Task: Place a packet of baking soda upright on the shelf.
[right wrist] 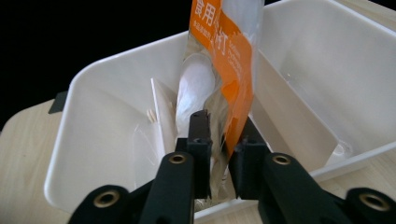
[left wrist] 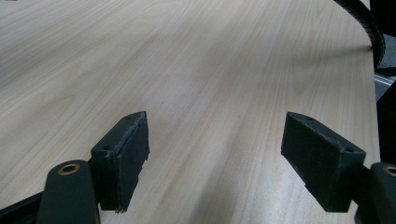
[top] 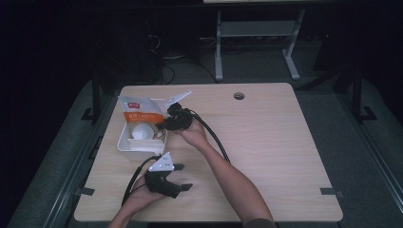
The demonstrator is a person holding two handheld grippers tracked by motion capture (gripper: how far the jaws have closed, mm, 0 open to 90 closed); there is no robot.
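Note:
A white plastic bin (top: 124, 142) stands on the left half of the wooden table. In it is an orange-and-clear bag of white spoons (top: 140, 114), standing on edge. My right gripper (top: 163, 126) reaches over the bin's right rim and is shut on the bag (right wrist: 219, 60), its jaws pinching the clear film near the bag's lower end. The bin (right wrist: 93, 140) has a thin white divider (right wrist: 161, 116) beside the bag. My left gripper (top: 183, 176) rests near the table's front edge, open, with bare wood between its pads (left wrist: 122, 158).
The table (top: 266, 142) has a round cable hole (top: 239, 96) near its far edge. The right gripper's black cable (top: 214, 135) trails across the middle. A desk frame's metal legs (top: 218, 52) stand on the floor behind.

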